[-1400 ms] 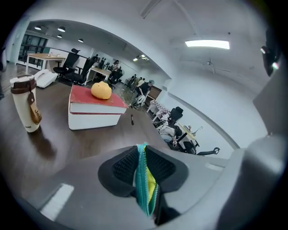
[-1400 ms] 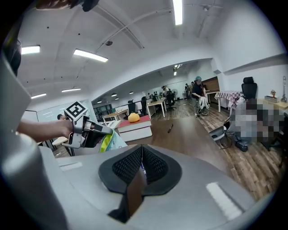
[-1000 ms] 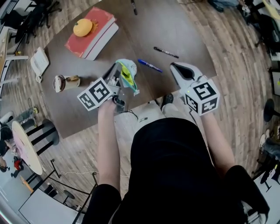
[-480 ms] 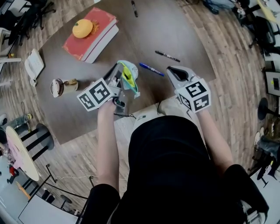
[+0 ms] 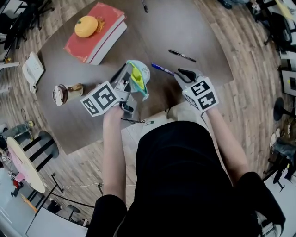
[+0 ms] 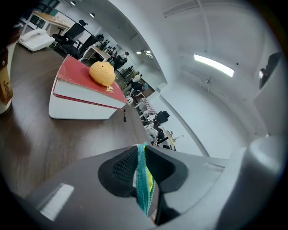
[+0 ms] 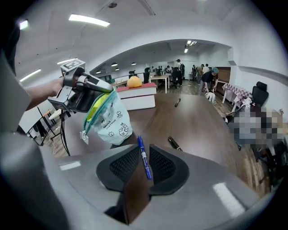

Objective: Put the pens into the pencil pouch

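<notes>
My left gripper [image 5: 127, 75] is shut on the teal zipper edge of the pale blue pencil pouch [image 5: 138, 77] and holds it up over the brown table, its mouth gaping with a yellow lining. That zipper edge [image 6: 143, 179] sits pinched between the pads of the left gripper [image 6: 140, 148]. A blue pen [image 5: 161, 69] lies on the table to the pouch's right. My right gripper [image 7: 143, 147] is low over it and stands open, with the blue pen [image 7: 141, 143] between its pads and close to the right one. The pouch [image 7: 110, 119] hangs just beyond.
A black pen [image 5: 181, 55] lies farther out on the table [image 5: 199, 32], and a third pen [image 5: 144, 5] near its far edge. A red book [image 5: 95, 37] bearing an orange [image 5: 86, 26] sits at the far left, a cup [image 5: 64, 91] on its side nearer.
My right gripper has come down and forward to the blue pen, so its jaws now stand around the pen's end. The left gripper with the pouch has barely shifted.
</notes>
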`<state>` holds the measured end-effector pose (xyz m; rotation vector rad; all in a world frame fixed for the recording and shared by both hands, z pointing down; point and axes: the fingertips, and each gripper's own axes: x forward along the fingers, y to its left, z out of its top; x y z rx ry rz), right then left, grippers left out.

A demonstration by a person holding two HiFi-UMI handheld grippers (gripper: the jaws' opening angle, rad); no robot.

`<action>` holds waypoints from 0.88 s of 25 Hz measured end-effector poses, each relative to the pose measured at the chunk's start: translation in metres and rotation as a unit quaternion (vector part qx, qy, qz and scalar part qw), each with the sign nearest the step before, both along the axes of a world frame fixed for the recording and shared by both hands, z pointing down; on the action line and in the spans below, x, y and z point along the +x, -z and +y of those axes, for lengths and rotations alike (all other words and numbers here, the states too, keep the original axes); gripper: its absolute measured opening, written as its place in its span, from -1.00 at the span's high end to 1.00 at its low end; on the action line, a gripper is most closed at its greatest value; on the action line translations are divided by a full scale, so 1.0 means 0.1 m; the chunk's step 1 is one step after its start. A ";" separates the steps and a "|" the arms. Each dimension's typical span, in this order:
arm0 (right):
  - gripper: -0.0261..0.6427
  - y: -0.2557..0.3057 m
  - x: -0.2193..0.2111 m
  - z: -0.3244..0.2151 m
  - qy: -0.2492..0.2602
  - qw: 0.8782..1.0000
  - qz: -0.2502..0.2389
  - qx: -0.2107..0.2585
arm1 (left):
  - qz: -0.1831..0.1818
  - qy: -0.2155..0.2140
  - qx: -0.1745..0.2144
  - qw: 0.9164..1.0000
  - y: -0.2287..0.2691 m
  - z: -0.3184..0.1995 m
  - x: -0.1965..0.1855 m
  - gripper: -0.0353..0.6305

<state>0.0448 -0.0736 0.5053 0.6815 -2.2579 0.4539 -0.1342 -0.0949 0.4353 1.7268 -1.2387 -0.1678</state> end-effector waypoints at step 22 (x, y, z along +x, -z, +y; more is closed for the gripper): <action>0.71 -0.87 -0.01 0.03 0.045 0.994 0.096 -0.042 | 0.011 -0.030 -0.015 0.999 -0.01 -0.01 -0.02 0.74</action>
